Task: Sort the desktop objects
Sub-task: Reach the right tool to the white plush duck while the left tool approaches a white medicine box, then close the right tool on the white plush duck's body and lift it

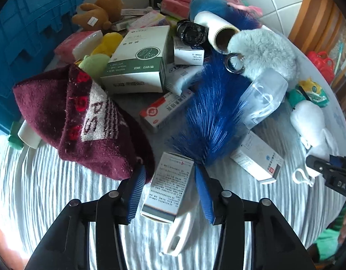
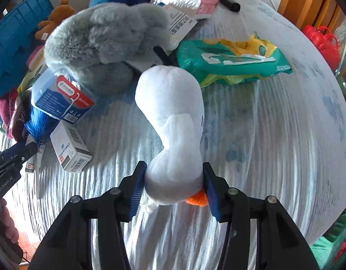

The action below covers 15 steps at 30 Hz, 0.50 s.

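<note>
My left gripper is open and points down over a white medicine box with printed text. The box lies between the blue pads with a gap on each side, resting on the white handle of a blue-bristled brush. My right gripper is shut on a white plush bird, its pads pressing the head end beside an orange beak. The plush body stretches away over the striped cloth.
A maroon knitted hat touches the left pad. Several medicine boxes, a green-and-white box, a grey fluffy plush, a clear floss box and a green wipes pack crowd the table. A blue crate stands far left.
</note>
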Each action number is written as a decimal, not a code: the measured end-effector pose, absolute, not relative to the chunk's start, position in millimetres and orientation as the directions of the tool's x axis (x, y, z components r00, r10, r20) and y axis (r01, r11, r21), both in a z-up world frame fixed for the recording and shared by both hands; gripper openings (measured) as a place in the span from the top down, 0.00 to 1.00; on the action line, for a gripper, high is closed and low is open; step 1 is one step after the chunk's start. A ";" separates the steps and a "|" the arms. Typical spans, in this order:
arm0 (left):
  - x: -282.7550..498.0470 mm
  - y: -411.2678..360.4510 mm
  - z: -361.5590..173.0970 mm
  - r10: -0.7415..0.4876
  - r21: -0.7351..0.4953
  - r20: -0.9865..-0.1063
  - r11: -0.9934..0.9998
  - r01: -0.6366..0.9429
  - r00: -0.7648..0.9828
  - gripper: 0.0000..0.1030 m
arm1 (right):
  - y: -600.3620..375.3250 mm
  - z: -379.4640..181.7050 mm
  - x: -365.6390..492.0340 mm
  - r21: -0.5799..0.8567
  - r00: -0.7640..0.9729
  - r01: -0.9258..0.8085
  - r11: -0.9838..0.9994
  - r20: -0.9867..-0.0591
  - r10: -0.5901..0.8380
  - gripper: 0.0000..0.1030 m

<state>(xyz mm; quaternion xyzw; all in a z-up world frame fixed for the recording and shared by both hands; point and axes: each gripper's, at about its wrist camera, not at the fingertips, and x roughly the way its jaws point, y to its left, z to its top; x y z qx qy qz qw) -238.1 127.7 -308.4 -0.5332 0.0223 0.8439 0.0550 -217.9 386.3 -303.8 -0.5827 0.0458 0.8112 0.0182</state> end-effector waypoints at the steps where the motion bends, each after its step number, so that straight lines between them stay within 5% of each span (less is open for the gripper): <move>1: -236.5 125.8 -307.9 0.075 -0.025 -0.905 -0.992 -0.123 -0.418 0.56 | 385.7 -305.0 -218.8 0.055 -0.316 -0.080 -0.995 -0.948 -0.027 0.49; 4: -228.7 118.0 -310.4 0.087 -0.034 -0.915 -0.989 -0.141 -0.393 0.54 | 384.4 -306.5 -219.7 0.063 -0.307 -0.071 -0.995 -0.951 -0.038 0.34; 11: -241.1 118.8 -313.1 0.051 0.006 -0.903 -0.991 -0.130 -0.426 0.51 | 387.9 -304.8 -221.5 0.051 -0.299 -0.078 -0.996 -0.954 -0.026 0.34; 15: -239.8 114.0 -316.2 0.032 0.029 -0.914 -0.989 -0.143 -0.405 0.57 | 385.1 -300.9 -223.2 0.046 -0.299 -0.076 -0.996 -0.954 -0.022 0.35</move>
